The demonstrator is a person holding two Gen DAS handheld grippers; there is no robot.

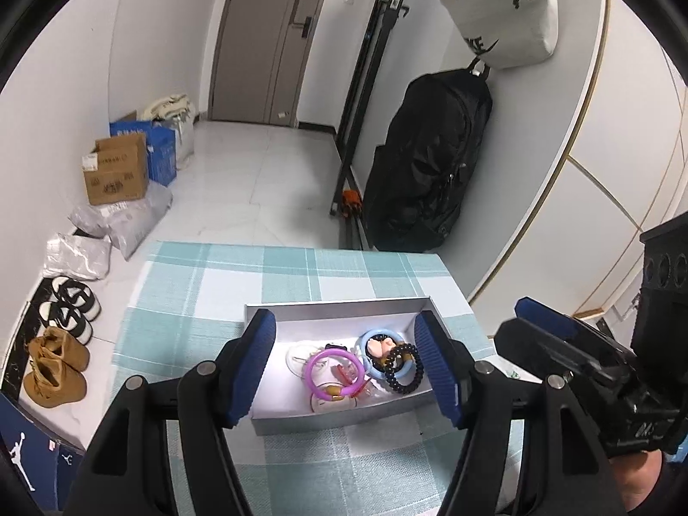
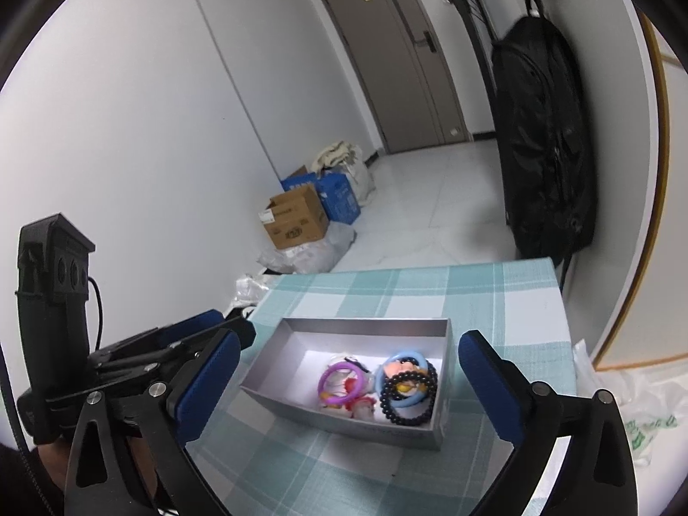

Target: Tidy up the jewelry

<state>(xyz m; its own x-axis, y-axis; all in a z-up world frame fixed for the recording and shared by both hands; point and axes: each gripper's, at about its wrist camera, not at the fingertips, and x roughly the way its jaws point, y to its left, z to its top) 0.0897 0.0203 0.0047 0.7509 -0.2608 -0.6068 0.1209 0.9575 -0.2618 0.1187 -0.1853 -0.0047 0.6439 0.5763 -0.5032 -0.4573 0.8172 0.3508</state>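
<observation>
- The left hand-held gripper hangs above the near edge of the box, its two blue pads spread apart with nothing between them but air; no pad touches anything.
- The right hand-held gripper is also spread wide and empty, its two pads standing either side of the box from above.
- Each view catches the other hand-held gripper at its side edge: the right one at the right of the left view, the left one at the left of the right view.
- One open grey box sits on the counter, which is covered with one teal checked cloth.
- In the box lie three bracelets: one purple ring, one light blue ring, and one string of dark beads overlapping the blue ring. Small pink and red pieces lie under them, too tangled to count.
- The right view shows the beads in more than one loop.
- Only the left view shows two pairs of shoes on the floor and a white bag hung above the black backpack.
- Only the right view shows a plastic bag beside the counter.
- Both show one brown carton near the door.
</observation>
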